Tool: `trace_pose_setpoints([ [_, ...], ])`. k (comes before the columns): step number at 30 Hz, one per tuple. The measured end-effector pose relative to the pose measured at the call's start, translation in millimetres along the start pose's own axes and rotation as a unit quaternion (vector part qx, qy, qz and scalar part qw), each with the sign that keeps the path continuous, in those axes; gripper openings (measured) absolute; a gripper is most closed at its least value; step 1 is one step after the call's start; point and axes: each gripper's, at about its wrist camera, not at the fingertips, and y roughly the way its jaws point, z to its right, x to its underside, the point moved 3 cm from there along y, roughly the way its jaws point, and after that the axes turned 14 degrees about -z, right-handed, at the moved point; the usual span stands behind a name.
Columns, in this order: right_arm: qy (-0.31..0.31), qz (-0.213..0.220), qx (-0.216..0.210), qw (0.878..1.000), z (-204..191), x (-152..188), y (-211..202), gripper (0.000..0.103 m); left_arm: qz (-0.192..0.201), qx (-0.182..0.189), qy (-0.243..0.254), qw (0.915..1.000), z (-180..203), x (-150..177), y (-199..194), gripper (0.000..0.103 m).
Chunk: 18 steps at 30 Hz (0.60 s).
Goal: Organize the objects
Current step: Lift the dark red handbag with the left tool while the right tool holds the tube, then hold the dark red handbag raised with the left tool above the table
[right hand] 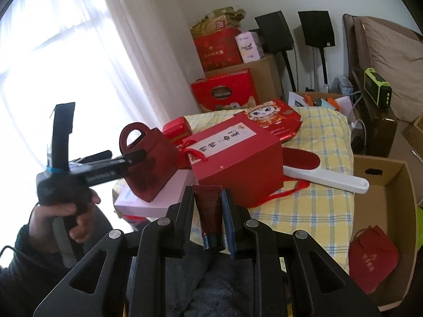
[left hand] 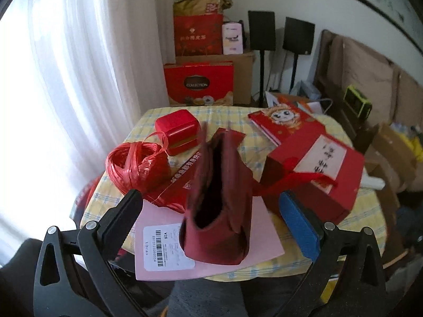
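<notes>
A small dark red gift bag (left hand: 216, 211) stands upright with its mouth open on a flat pink box (left hand: 264, 248). My left gripper (left hand: 210, 194) is open wide around the bag, with a gap at each finger. In the right wrist view a hand holds that gripper (right hand: 105, 169) beside the bag (right hand: 150, 163). My right gripper (right hand: 207, 190) is shut on a dark red tube (right hand: 208, 211), cap toward the camera, held over the table's near edge.
On the yellow plaid table (left hand: 304, 266) lie a red ribbon coil (left hand: 137, 166), a small red case (left hand: 177, 129), a red labelled box (left hand: 317, 174), a cartoon-printed box (left hand: 285, 121) and a white-handled brush (right hand: 317, 174). A cardboard box (right hand: 383, 185) at right holds a red pouch (right hand: 372, 259).
</notes>
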Motion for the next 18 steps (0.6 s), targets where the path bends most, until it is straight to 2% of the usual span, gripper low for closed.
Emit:
trace_pose_setpoints([
  [5,0.000,-0.007,0.002,1.000,0,1,5,0.020,-0.005,-0.021,0.018,0.9996,7,4,10,0.103],
  [18,-0.012,0.003,-0.002,1.000,-3,1,5,0.020,-0.016,-0.005,0.001,0.9999,3,4,29,0.103],
])
